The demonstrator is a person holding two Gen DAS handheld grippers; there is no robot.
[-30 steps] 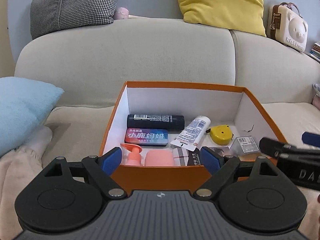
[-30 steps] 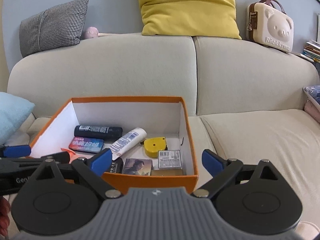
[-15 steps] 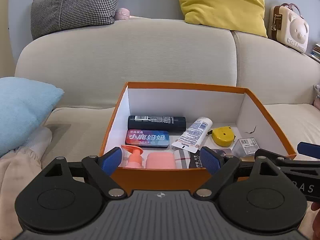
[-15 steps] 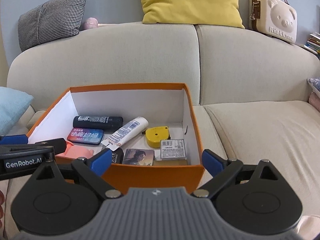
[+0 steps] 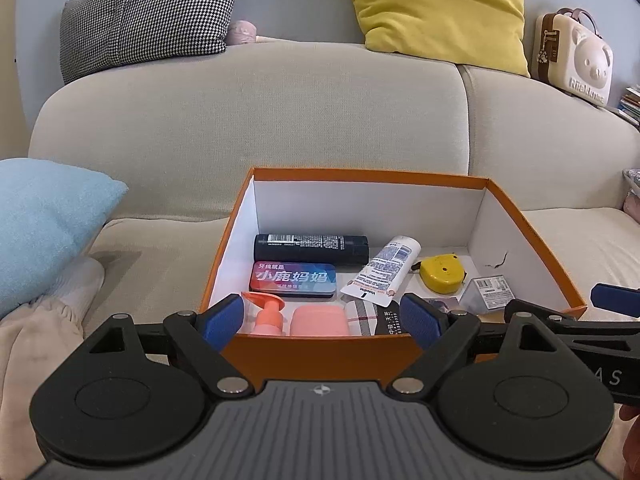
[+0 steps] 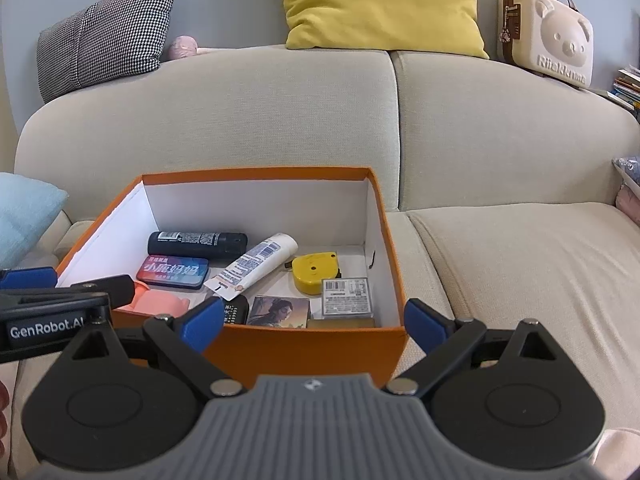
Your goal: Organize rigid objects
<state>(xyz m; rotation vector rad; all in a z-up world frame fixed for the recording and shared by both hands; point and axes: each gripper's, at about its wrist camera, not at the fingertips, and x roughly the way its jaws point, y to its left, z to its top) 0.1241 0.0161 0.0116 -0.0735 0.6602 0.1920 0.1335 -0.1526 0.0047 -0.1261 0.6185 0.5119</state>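
An orange box (image 5: pixel 372 175) (image 6: pixel 320 346) stands on the sofa seat. It holds a black bottle (image 5: pixel 311 249) (image 6: pixel 197 243), a red-blue tin (image 5: pixel 294 279) (image 6: pixel 173 271), a white tube (image 5: pixel 384 270) (image 6: pixel 256 263), a yellow tape measure (image 5: pixel 440 274) (image 6: pixel 314 272), a pink pump bottle (image 5: pixel 267 314), a pink case (image 5: pixel 318 320), a clear barcoded box (image 6: pixel 347 297) and a picture card (image 6: pixel 279 310). My left gripper (image 5: pixel 322 318) is open and empty, just in front of the box's near wall. My right gripper (image 6: pixel 314 322) is open and empty at the box's near right corner.
The beige sofa (image 6: pixel 520 264) has a light blue cushion (image 5: pixel 44 220) at the left, a houndstooth cushion (image 5: pixel 148 16) and a yellow cushion (image 5: pixel 436 8) on the backrest, and a cream bear case (image 6: pixel 546 42) at the right. A blanket (image 5: pixel 36 340) lies at the near left.
Both grippers have drawn back a little from the box and risen slightly. The box contents have not moved.
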